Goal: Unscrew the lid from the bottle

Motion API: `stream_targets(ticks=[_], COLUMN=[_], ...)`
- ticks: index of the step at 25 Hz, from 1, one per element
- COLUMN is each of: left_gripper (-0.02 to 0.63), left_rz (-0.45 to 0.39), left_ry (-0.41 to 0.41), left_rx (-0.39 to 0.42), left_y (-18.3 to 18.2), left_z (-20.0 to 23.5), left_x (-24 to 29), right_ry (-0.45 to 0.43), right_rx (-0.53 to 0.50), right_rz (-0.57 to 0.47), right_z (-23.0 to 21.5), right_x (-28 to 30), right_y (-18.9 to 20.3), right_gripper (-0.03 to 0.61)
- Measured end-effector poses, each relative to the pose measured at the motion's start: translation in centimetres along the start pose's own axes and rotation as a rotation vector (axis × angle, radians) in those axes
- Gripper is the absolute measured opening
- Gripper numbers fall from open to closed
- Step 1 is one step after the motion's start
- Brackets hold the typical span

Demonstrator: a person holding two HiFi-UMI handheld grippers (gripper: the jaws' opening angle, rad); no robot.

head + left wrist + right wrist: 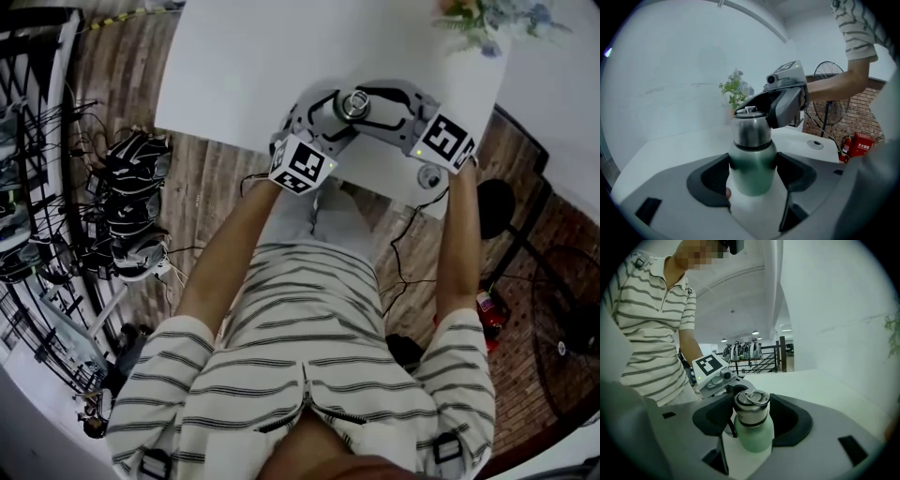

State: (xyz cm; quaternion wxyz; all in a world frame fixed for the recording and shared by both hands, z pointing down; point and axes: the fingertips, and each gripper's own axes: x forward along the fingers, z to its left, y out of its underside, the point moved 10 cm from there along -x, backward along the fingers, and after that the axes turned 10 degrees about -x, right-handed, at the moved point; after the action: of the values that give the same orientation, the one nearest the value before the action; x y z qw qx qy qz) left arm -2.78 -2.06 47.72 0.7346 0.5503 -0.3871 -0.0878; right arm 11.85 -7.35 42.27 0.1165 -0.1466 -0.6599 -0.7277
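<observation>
A green metal bottle (752, 171) with a silver screw lid (751, 126) stands upright near the front edge of the white table (234, 66). My left gripper (753, 180) is shut on the green body, its dark pads against both sides. My right gripper (751, 414) comes from the opposite side and is shut on the silver lid (751, 408), above the green body (754, 439). In the head view the lid (353, 103) shows from above between the left gripper (333, 117) and the right gripper (373, 105). The bottle's base is hidden.
Artificial flowers (487, 23) stand at the table's far right corner. A small round fitting (429, 176) sits in the table near the right gripper. Off the table lie a fan (562, 347), a red fire extinguisher (487, 314) and metal racks (37, 187) with cables.
</observation>
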Motion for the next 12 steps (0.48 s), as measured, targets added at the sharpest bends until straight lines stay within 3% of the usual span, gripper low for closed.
stream_targets(ticks=[5, 8, 12], left_gripper=[0.316, 0.316, 0.316], left_rz=[0.003, 0.005, -0.007], left_ry=[-0.003, -0.007, -0.007], left_rx=[0.000, -0.004, 0.002], left_y=[0.1, 0.2, 0.0], left_z=[-0.1, -0.1, -0.1], left_x=[0.2, 0.2, 0.0], right_ry=[0.173, 0.360, 0.596], right_rx=[-0.004, -0.016, 0.078], right_rz=[-0.033, 0.007, -0.016], right_z=[1.5, 3.2, 5.6], right_x=[-0.8, -0.6, 0.7], right_y=[-0.6, -1.1, -1.4], right_gripper=[0.300, 0.324, 0.324])
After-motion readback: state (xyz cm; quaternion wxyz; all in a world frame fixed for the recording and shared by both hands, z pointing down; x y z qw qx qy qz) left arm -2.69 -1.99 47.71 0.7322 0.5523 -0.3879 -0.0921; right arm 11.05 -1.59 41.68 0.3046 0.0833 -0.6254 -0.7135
